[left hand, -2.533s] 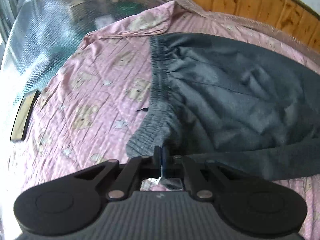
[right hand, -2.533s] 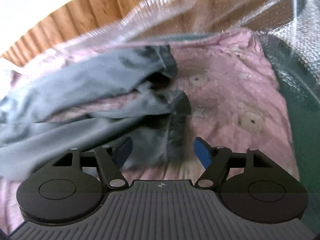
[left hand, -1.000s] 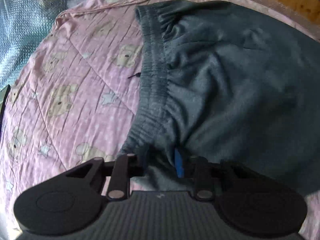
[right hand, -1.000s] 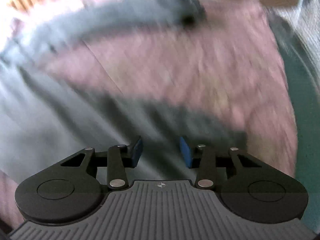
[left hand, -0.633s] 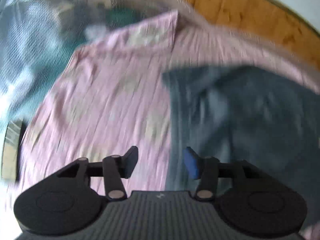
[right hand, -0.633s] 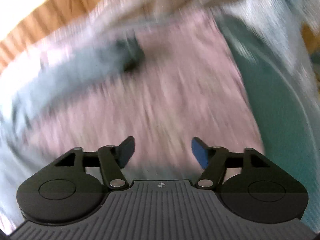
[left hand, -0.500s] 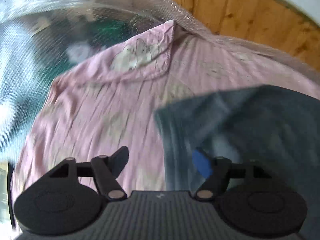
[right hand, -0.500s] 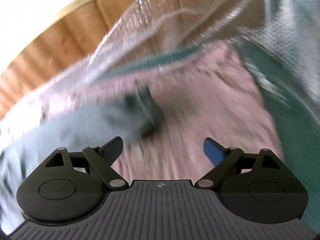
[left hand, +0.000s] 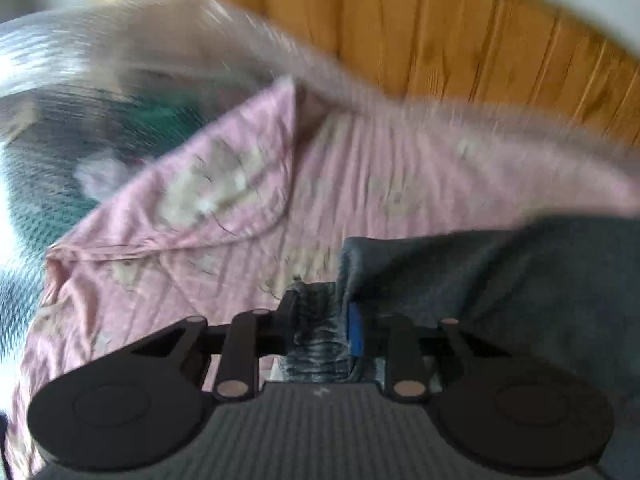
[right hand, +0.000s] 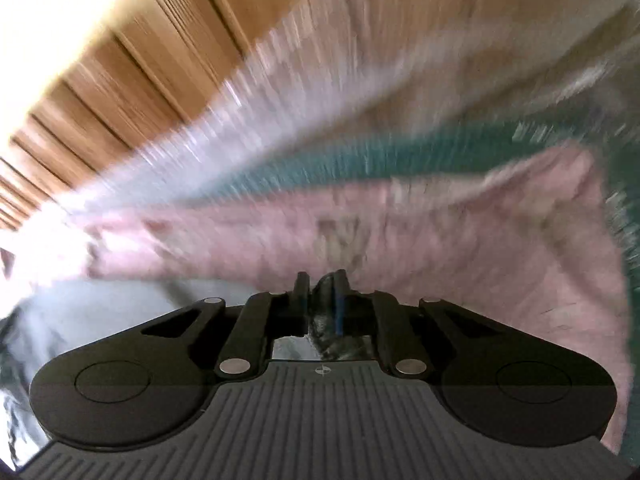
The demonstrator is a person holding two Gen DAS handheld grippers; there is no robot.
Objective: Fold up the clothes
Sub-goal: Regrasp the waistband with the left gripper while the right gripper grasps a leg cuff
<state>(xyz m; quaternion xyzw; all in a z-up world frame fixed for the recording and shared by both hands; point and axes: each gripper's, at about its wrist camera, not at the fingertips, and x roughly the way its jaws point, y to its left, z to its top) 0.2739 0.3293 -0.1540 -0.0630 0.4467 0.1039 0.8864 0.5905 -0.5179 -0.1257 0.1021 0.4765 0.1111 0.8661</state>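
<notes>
Home bedroom: pink bear-print quilt (left hand: 248,216), wood-panelled wall (left hand: 460,40) behind.

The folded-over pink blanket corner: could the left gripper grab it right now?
Probably not yet. The left gripper is shut on the grey trousers, so its jaws are full. The blanket corner lies uncovered ahead, with nothing in between; it would have to drop the trousers first.

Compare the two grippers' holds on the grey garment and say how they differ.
The left gripper has a thick, bunched ribbed fold of the grey garment between its fingers, which stand apart and are closing; the right gripper has its fingers nearly together on a thin edge. More grey cloth spreads ahead of the left gripper; ahead of the right one lies mostly the pink quilt. Both point down over that quilt.
</notes>
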